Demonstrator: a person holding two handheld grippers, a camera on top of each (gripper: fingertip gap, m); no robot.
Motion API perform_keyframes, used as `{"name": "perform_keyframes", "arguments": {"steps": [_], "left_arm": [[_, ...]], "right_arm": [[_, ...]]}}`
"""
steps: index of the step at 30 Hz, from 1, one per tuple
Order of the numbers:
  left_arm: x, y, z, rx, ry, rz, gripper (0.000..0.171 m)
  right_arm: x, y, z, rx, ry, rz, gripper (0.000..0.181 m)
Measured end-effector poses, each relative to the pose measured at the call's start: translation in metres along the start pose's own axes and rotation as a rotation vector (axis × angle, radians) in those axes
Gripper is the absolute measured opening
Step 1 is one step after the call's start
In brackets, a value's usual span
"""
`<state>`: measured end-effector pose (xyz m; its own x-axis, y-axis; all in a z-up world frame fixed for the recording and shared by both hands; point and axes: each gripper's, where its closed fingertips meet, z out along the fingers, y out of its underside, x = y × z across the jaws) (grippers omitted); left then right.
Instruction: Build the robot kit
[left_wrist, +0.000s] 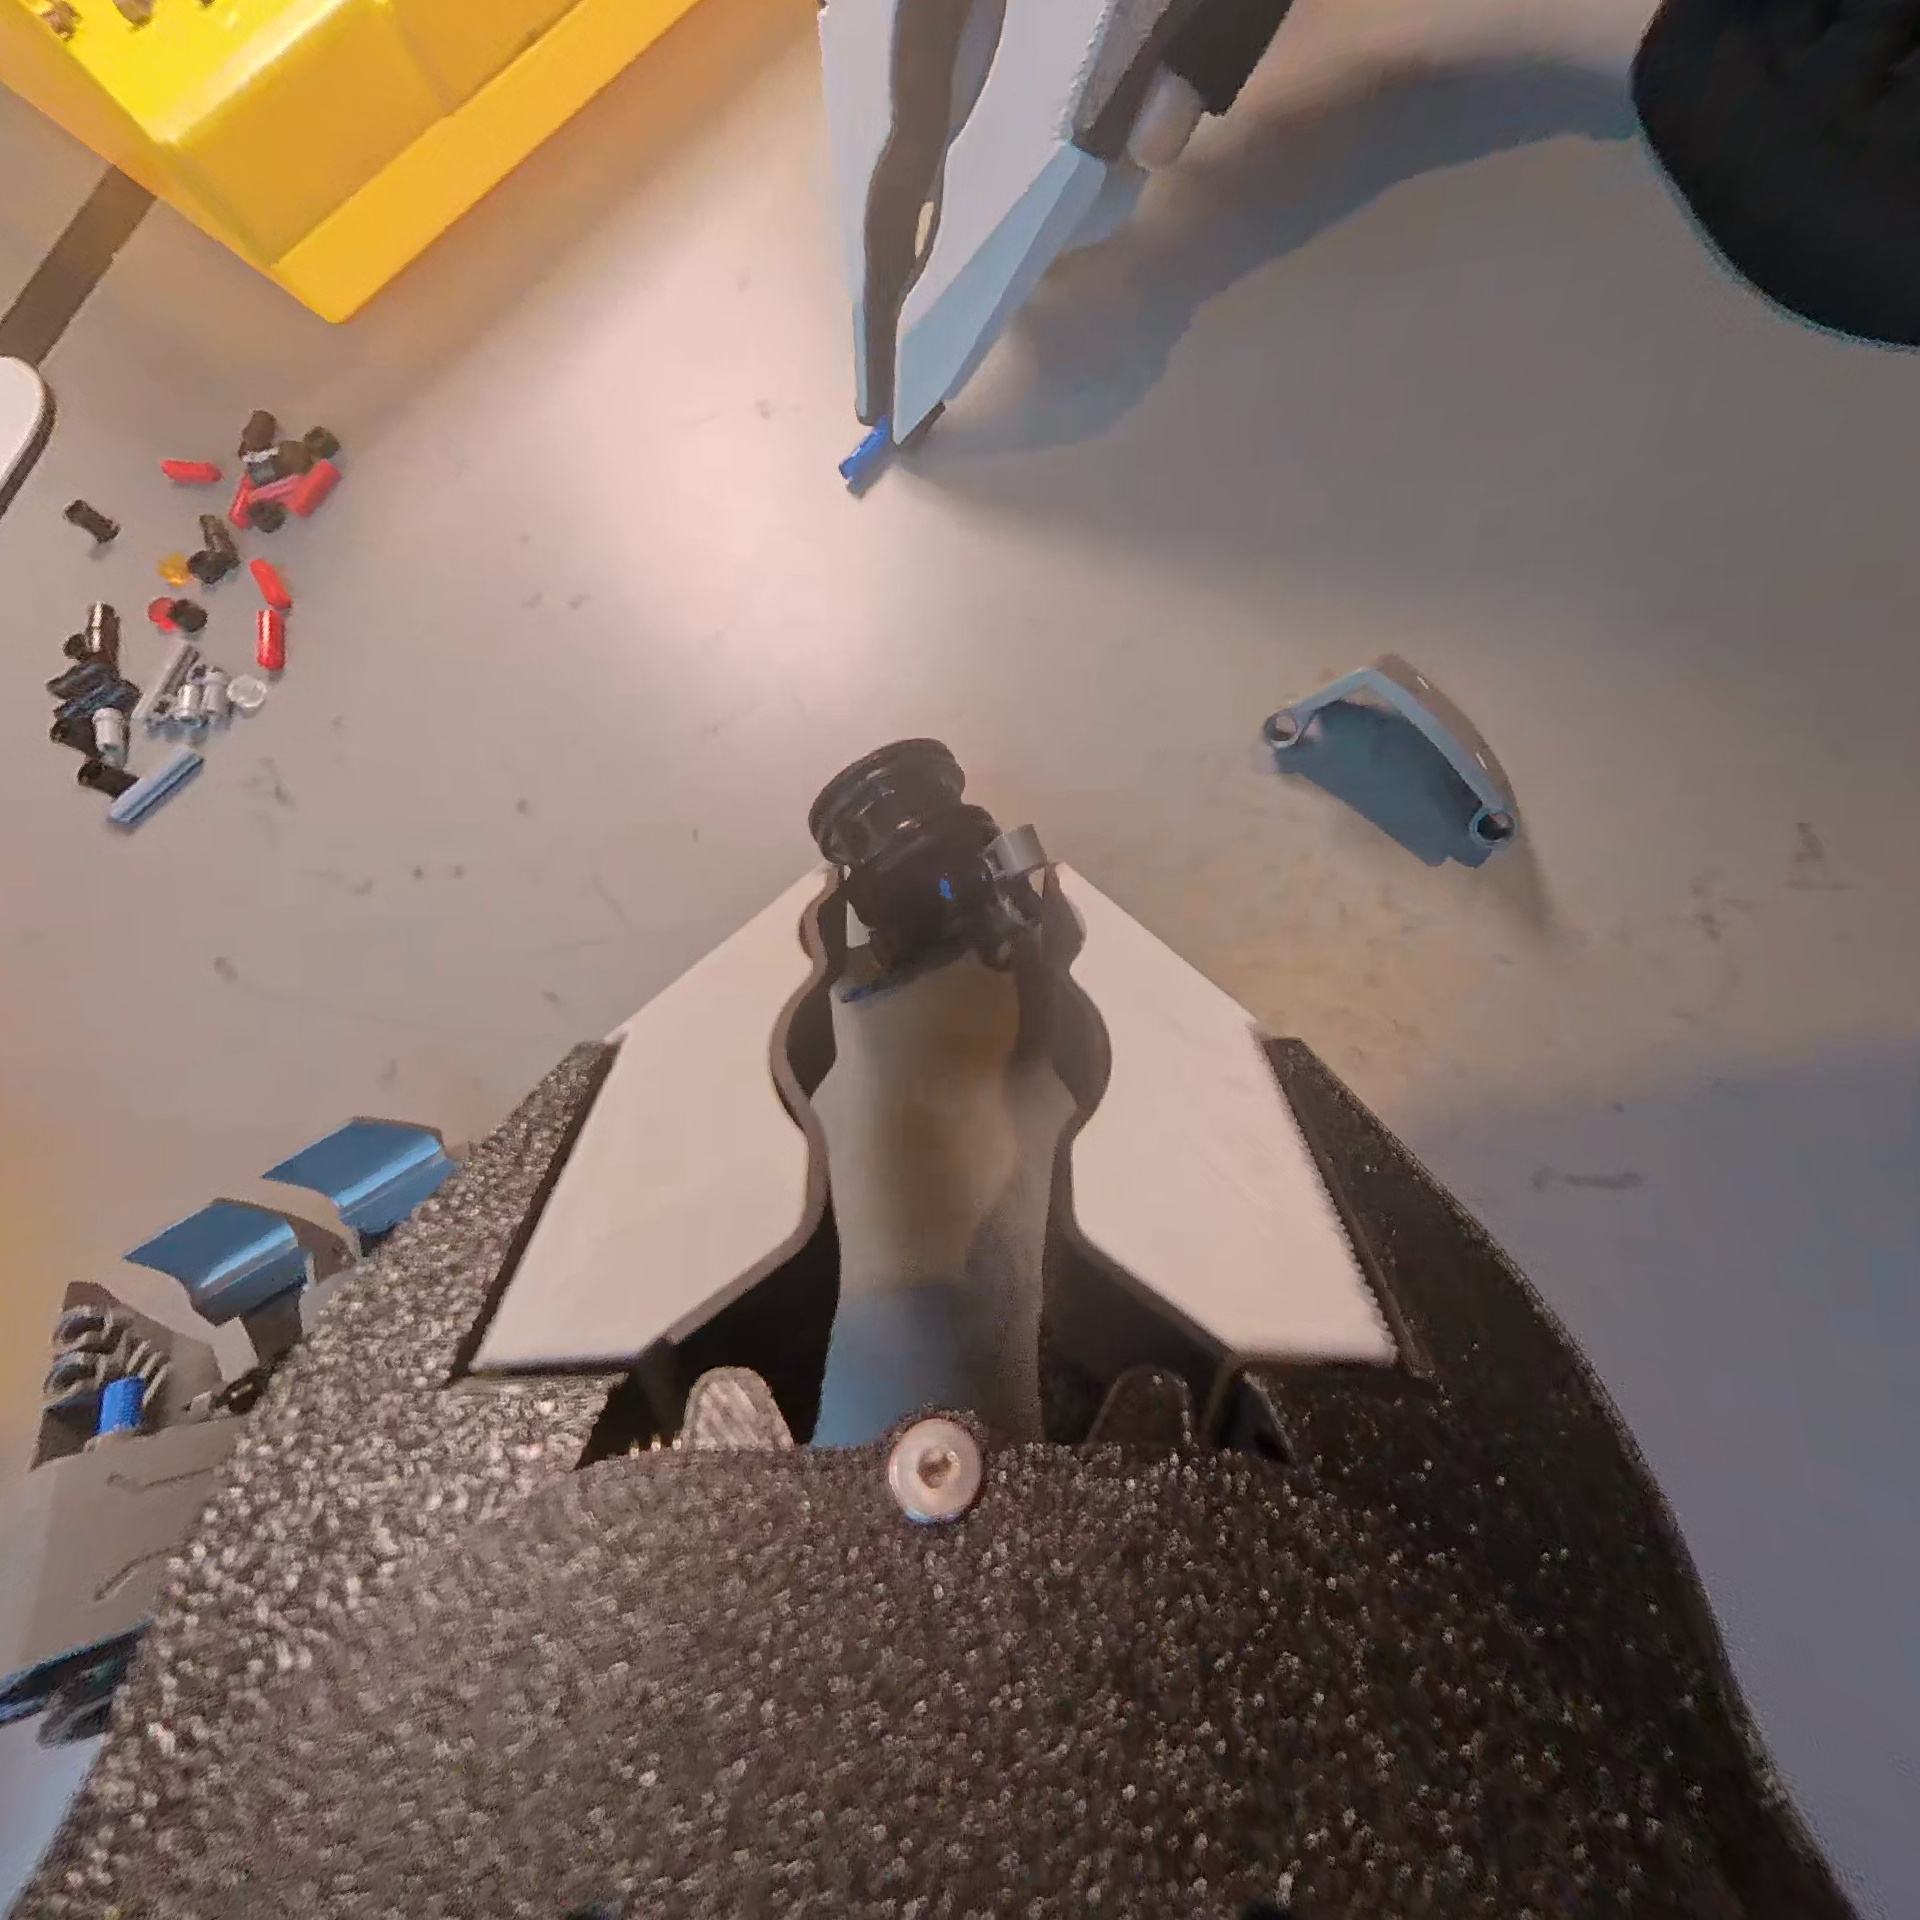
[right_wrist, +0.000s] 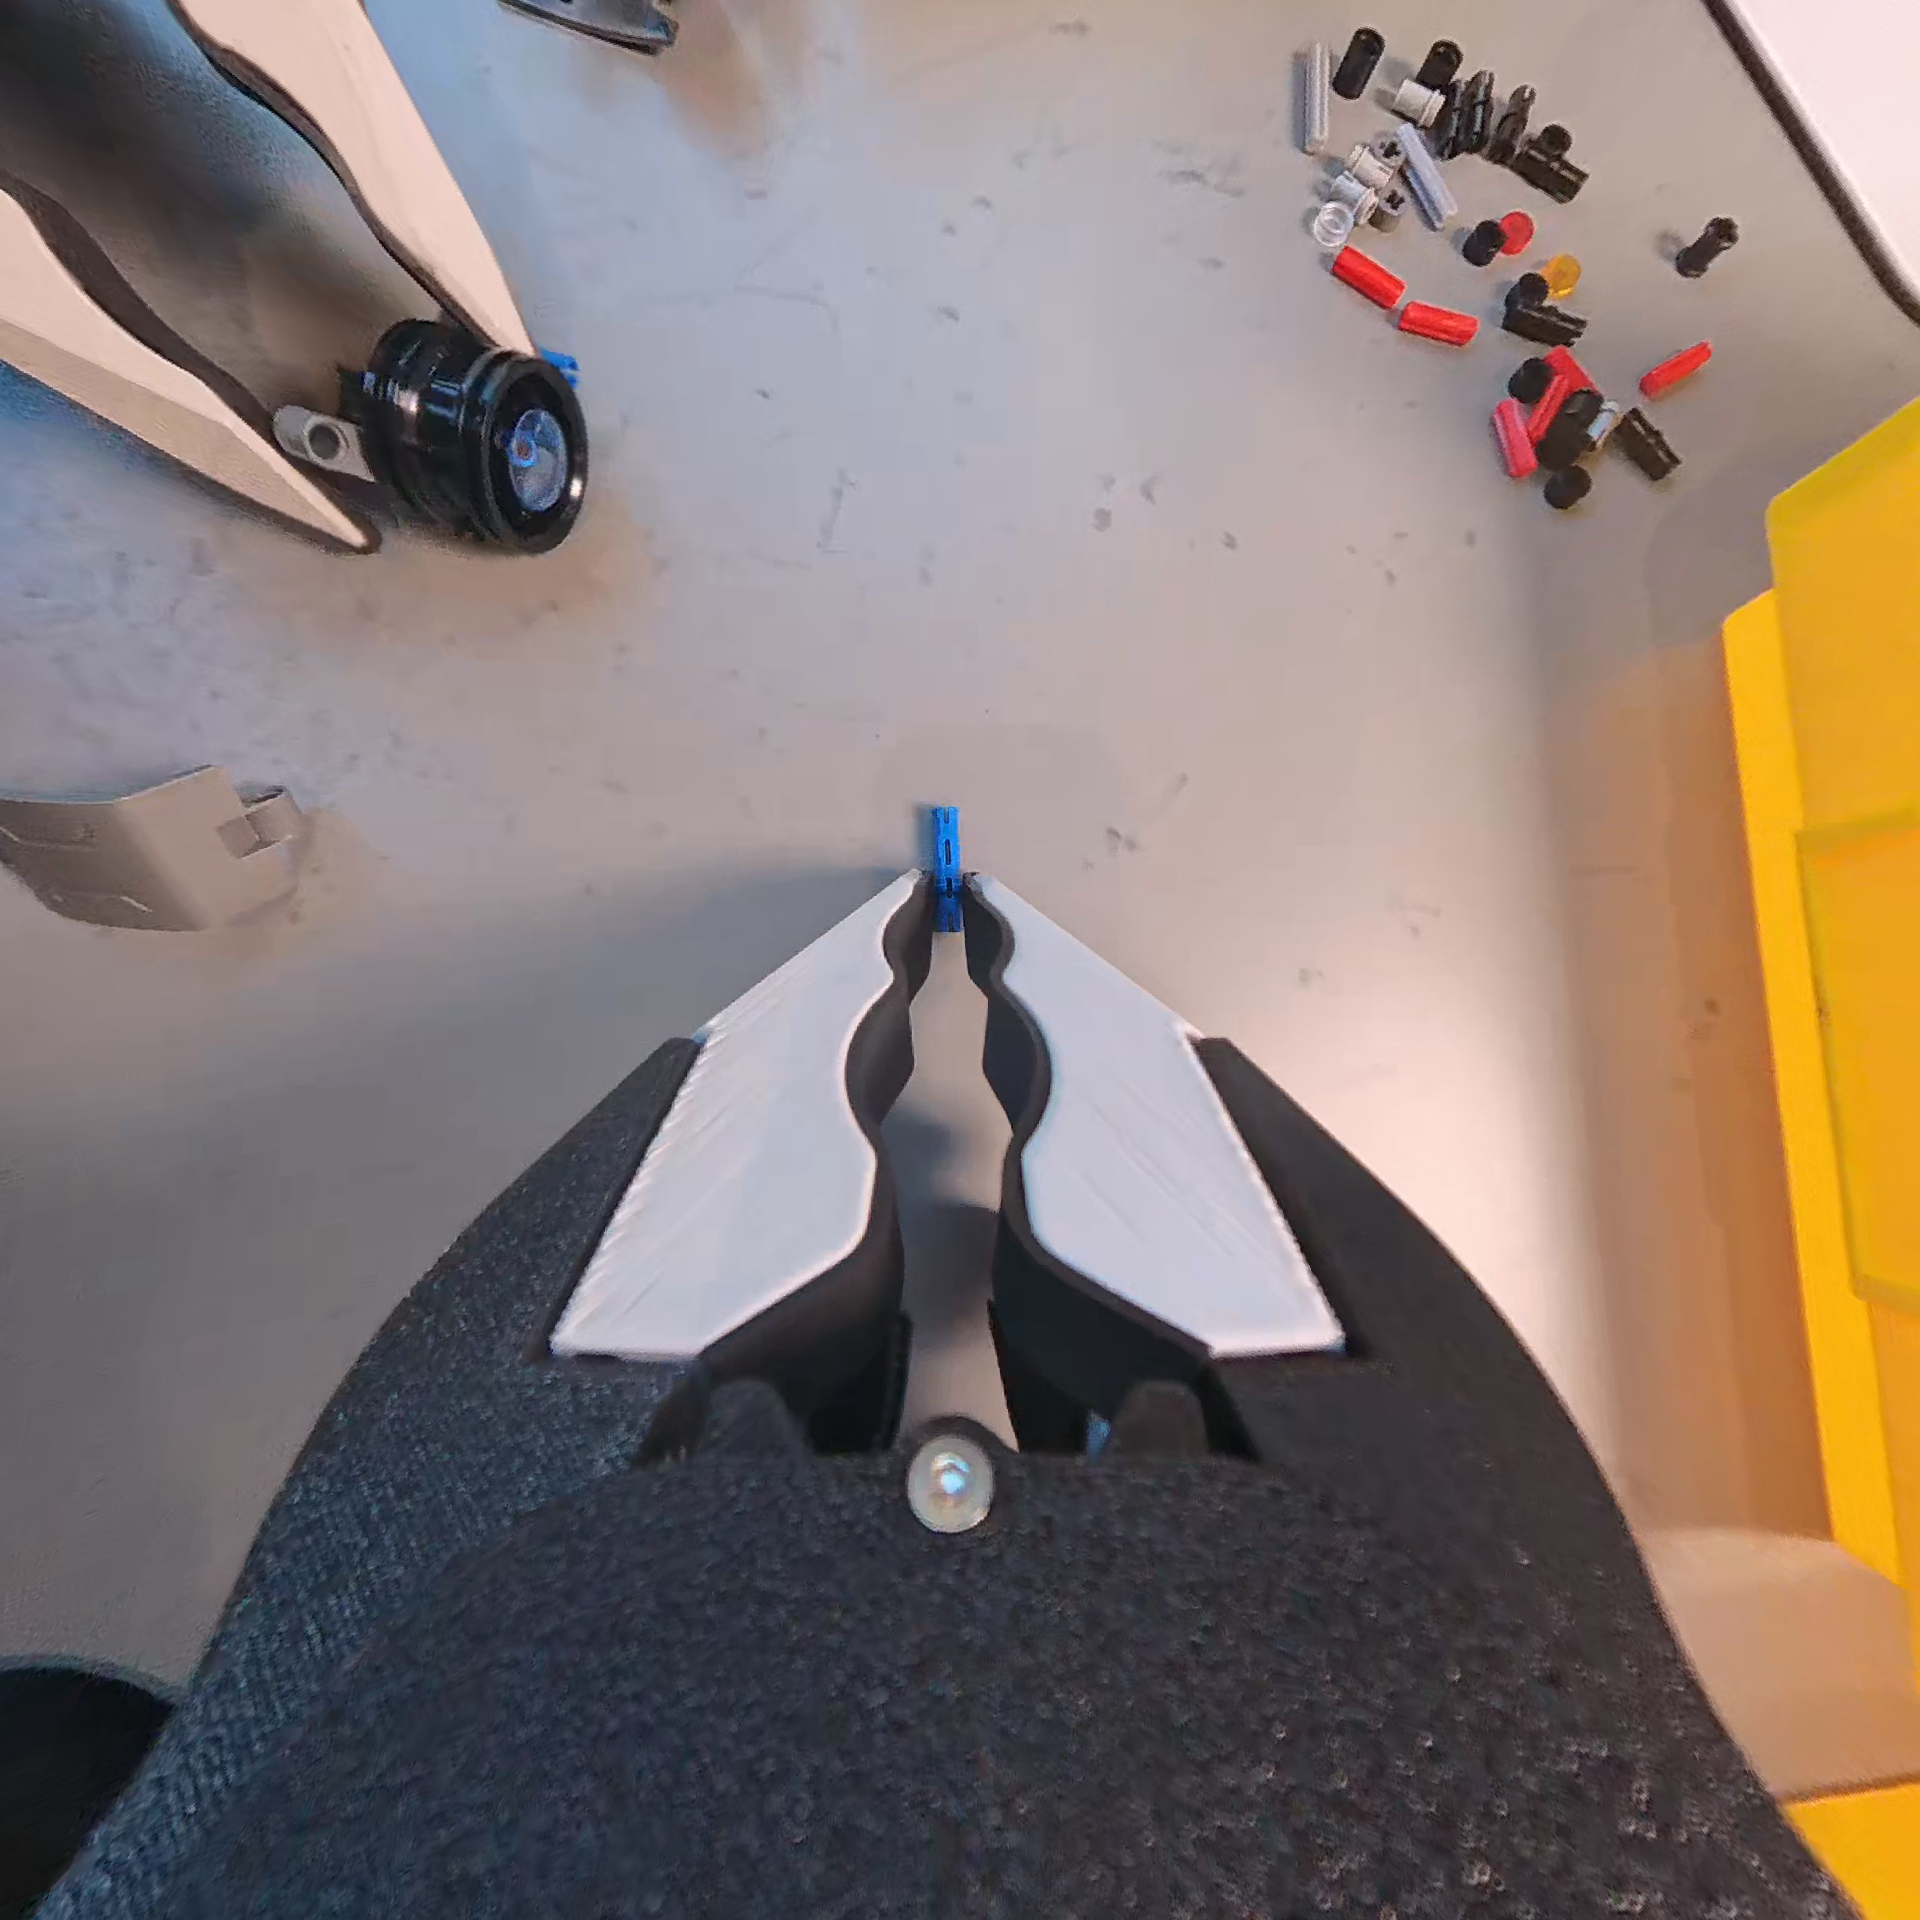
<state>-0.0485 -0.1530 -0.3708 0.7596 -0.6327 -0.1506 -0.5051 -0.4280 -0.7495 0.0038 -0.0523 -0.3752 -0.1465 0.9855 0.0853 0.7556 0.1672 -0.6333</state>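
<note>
My left gripper (left_wrist: 935, 904) is open, low over the table. A black wheel assembly (left_wrist: 904, 821) with a small grey connector stands between its fingertips, and I see a slit between the left pad and the assembly. The assembly also shows in the right wrist view (right_wrist: 478, 436), lying on the table between those fingers. My right gripper (right_wrist: 943, 878) is shut on a small blue pin (right_wrist: 943, 847), which sticks out past the tips. In the left wrist view the right gripper (left_wrist: 883, 426) points down at the table with the blue pin (left_wrist: 860, 457) at its tips.
A blue-grey curved panel (left_wrist: 1392, 769) lies right of the left gripper. A pile of small red, black and grey parts (left_wrist: 187, 603) lies at the left, near a yellow bin (left_wrist: 343, 135). A partly built blue and grey model (left_wrist: 260, 1236) sits at the lower left. Some 12 centimetres of space lies between my two pairs of fingers.
</note>
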Motion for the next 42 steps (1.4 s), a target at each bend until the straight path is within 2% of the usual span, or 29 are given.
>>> {"name": "perform_keyframes", "arguments": {"steps": [3,6,10,13,17,21,24,27,30,36,42], "left_arm": [[0.003,0.001,-0.004,0.015,0.032,0.064,0.036],[0.002,0.006,-0.007,0.015,0.047,0.083,0.037],[0.003,0.0,-0.022,0.078,0.094,0.028,0.045],[-0.004,-0.016,-0.041,0.202,0.117,-0.09,0.044],[-0.013,-0.057,-0.068,0.475,0.108,-0.234,0.04],[-0.019,-0.078,-0.086,0.58,-0.113,-0.077,0.037],[-0.017,-0.086,-0.097,0.606,-0.24,0.037,0.03],[-0.014,-0.086,-0.098,0.581,-0.301,0.108,0.031],[-0.012,-0.085,-0.096,0.563,-0.321,0.147,0.03],[-0.007,-0.078,-0.09,0.516,-0.327,0.205,0.015],[-0.008,-0.075,-0.089,0.503,-0.326,0.21,0.009]], "right_arm": [[-0.004,-0.001,0.0,0.004,-0.005,-0.008,0.004],[-0.015,-0.012,-0.002,0.068,-0.045,0.006,0.005],[-0.027,-0.046,-0.019,0.274,-0.087,0.056,0.005],[-0.038,-0.081,-0.037,0.488,-0.162,0.132,0.005],[-0.068,-0.13,-0.062,0.786,-0.371,0.287,0.005],[-0.083,-0.154,-0.071,0.941,-0.577,0.541,0.005],[-0.087,-0.161,-0.074,0.983,-0.696,0.688,0.004],[-0.095,-0.162,-0.068,0.958,-0.72,0.7,0.005],[-0.102,-0.162,-0.063,0.926,-0.728,0.69,0.005],[-0.114,-0.159,-0.054,0.863,-0.771,0.683,0.005],[-0.109,-0.156,-0.052,0.858,-0.783,0.725,0.005]]}}
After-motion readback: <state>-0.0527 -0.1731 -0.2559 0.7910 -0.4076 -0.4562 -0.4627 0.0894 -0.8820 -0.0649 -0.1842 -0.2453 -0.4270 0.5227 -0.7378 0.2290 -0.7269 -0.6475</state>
